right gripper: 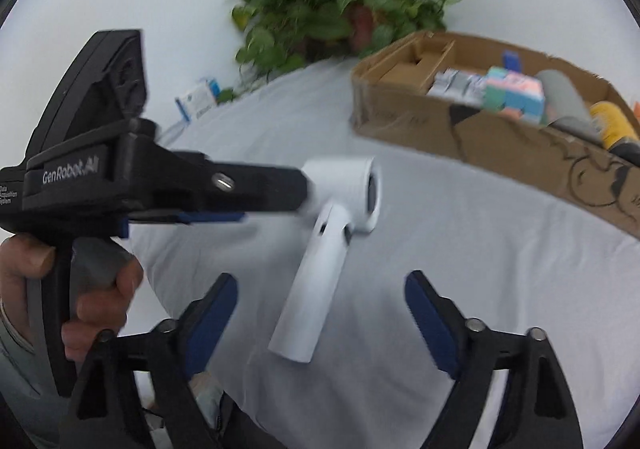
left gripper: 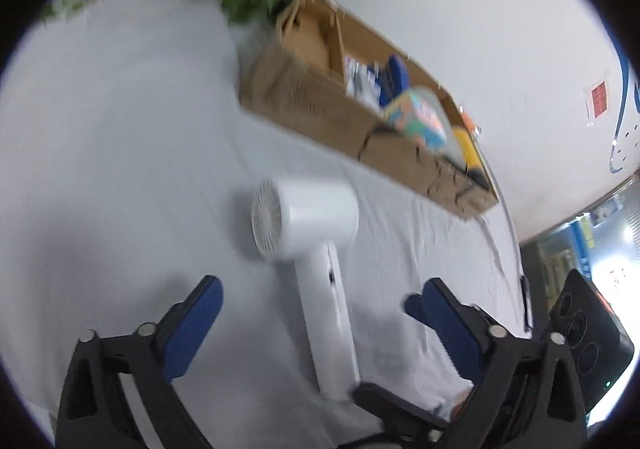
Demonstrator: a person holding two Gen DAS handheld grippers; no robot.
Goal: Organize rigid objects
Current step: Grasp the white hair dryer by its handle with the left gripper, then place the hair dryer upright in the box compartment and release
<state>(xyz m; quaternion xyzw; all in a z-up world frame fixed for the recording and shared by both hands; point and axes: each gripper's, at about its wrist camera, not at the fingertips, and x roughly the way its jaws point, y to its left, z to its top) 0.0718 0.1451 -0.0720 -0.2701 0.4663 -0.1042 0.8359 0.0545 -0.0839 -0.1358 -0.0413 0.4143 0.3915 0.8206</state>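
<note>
Lying on its side on the white-clothed tabletop (left gripper: 120, 169): white hair dryer (left gripper: 308, 249), barrel toward 12 o'clock in the left wrist view, handle running back toward 6 o'clock, free of any grasp. Cardboard box (left gripper: 320, 109) at 1 o'clock beyond it, already part filled with a colourful carton (left gripper: 420, 121), a yellow item (left gripper: 466, 145) and blurred blue and white packs. Potted plant (right gripper: 340, 9) at 12 o'clock behind the box.

Left gripper (left gripper: 316, 297): fingers spread wide, straddling the dryer handle, pads clear of it on both sides. Right gripper (right gripper: 320, 293): likewise spread, empty, handle end lying between its fingers but untouched. Left gripper body visible in the right wrist view at 9 o'clock, extending to the rear of the barrel; contact there not determinable through motion blur.

Step judged in hand: taking up the dryer for transfer to the box. Recommended practice: commit one gripper only, to avoid collision over the same handle; close on the handle near the barrel junction, since the barrel end is judged heavier and likely to swing down from a tail-end hold; square the pads to the handle's flatter faces; lift clear of the cloth before travel toward 1 o'clock; lower into the open section at the box's plant end, clear of the box wall.
</note>
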